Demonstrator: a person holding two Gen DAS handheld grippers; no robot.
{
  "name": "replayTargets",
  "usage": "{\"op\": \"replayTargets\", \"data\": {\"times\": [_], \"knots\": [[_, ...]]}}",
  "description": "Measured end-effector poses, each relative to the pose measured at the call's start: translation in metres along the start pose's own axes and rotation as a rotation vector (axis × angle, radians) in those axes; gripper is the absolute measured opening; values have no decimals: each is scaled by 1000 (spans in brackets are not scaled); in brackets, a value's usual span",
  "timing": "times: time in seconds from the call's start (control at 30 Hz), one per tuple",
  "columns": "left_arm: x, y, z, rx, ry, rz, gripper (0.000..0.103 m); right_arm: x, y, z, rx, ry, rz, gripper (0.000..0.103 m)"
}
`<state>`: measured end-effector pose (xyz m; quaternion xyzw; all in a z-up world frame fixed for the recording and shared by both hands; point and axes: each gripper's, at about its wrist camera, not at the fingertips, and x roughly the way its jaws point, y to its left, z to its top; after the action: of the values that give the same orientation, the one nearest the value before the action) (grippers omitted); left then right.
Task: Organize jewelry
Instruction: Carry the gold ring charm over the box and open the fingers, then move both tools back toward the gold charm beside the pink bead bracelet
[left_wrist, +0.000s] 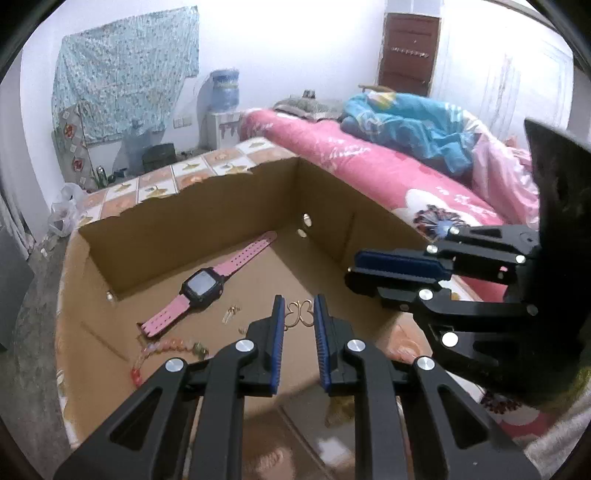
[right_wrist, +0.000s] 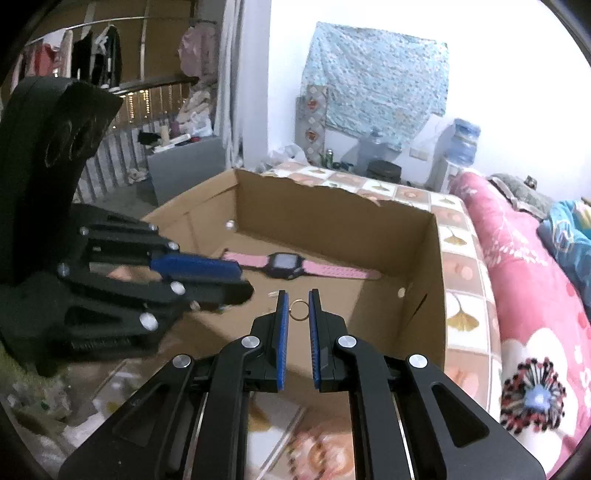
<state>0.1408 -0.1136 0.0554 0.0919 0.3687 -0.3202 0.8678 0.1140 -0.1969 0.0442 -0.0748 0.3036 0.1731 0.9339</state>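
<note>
An open cardboard box (left_wrist: 192, 206) holds a pink-strapped watch (left_wrist: 203, 288) with a dark face, a gold butterfly piece (left_wrist: 300, 313), a small gold bit (left_wrist: 231, 314) and a beaded bracelet (left_wrist: 162, 349). My left gripper (left_wrist: 299, 302) hovers over the box's near side, closed to a narrow slit with nothing in it; the butterfly lies on the floor beyond. In the right wrist view, my right gripper (right_wrist: 298, 295) is likewise nearly closed and empty above a gold ring (right_wrist: 298, 309) on the box (right_wrist: 332, 195) floor, the watch (right_wrist: 284, 264) behind it. Each gripper shows in the other's view: right gripper (left_wrist: 351, 271), left gripper (right_wrist: 243, 280).
The box stands on a tile-patterned tabletop (left_wrist: 207, 166). A bed with a pink flowered quilt (left_wrist: 369, 162) and a blue blanket (left_wrist: 413, 125) runs along the right. A water dispenser (left_wrist: 223, 92) stands by the far wall. Clothes on a rail (right_wrist: 92, 51) hang at the left.
</note>
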Motion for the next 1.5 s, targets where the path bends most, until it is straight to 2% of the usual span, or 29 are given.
{"op": "replayTargets", "data": {"times": [0.2, 0.27, 0.33, 0.4, 0.57, 0.73, 1.0, 1.17, 1.3, 1.4, 1.5], "knots": [[29, 7, 13, -31, 21, 42, 15, 30, -17, 7, 3, 32, -39, 12], [31, 8, 14, -33, 11, 40, 16, 30, -22, 7, 21, 33, -43, 24], [27, 11, 13, -45, -7, 36, 22, 22, -30, 6, 56, 11, -44, 34], [23, 14, 12, -52, -27, 38, 30, 16, -38, 5, 80, -11, -38, 34], [5, 25, 9, -96, -77, 50, 32, -7, -49, 4, 115, -65, -71, 34], [-23, 29, -1, -119, -138, 46, 39, -33, -52, 0, 128, -108, -102, 34], [-68, 20, -30, -121, -170, 49, 64, -59, -43, -8, 130, -117, -105, 34], [-84, 10, -54, -108, -135, 40, 77, -75, -34, -18, 126, -101, -67, 34], [-84, 1, -76, -110, -68, 29, 85, -73, -22, -38, 153, -32, 0, 34], [-69, -4, -94, -133, 17, 39, 85, -63, -13, -54, 168, 36, 18, 34], [-47, -6, -107, -158, 113, 87, 85, -49, -1, -70, 197, 106, 58, 34]]}}
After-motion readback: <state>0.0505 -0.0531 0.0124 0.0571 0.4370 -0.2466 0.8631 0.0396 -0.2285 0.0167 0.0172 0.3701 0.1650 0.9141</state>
